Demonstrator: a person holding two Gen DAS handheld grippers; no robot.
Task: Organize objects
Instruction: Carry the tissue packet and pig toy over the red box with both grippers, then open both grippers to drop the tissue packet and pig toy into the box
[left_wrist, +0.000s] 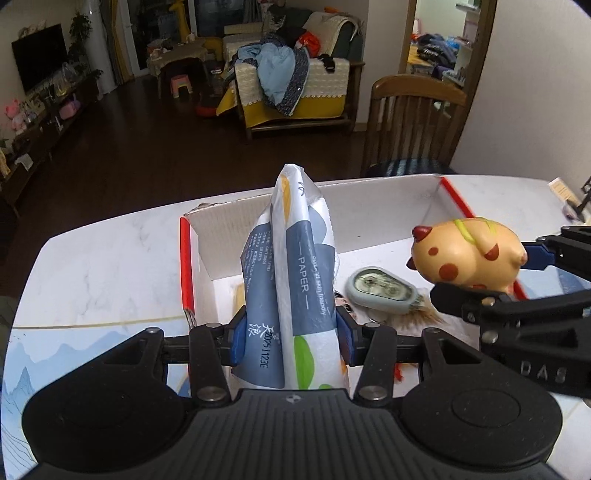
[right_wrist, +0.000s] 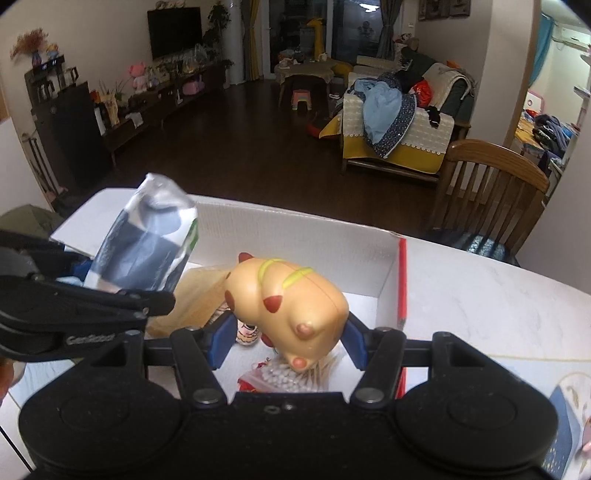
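Above a white cardboard box (left_wrist: 388, 206) on a marble-patterned table (left_wrist: 110, 258), both grippers angle downward over the open box. The left gripper (left_wrist: 291, 338) is clamped on a tissue pack (left_wrist: 295, 266) standing upright between its blue pads, printed "PAPER" and "skin friendly", with a stamped code near its base. The right gripper (right_wrist: 286, 341) is clenched on a tan toy animal (right_wrist: 291, 299) with red spots, held just beside the pack. A grey correction-tape dispenser (left_wrist: 380, 290) lies on the box floor below.
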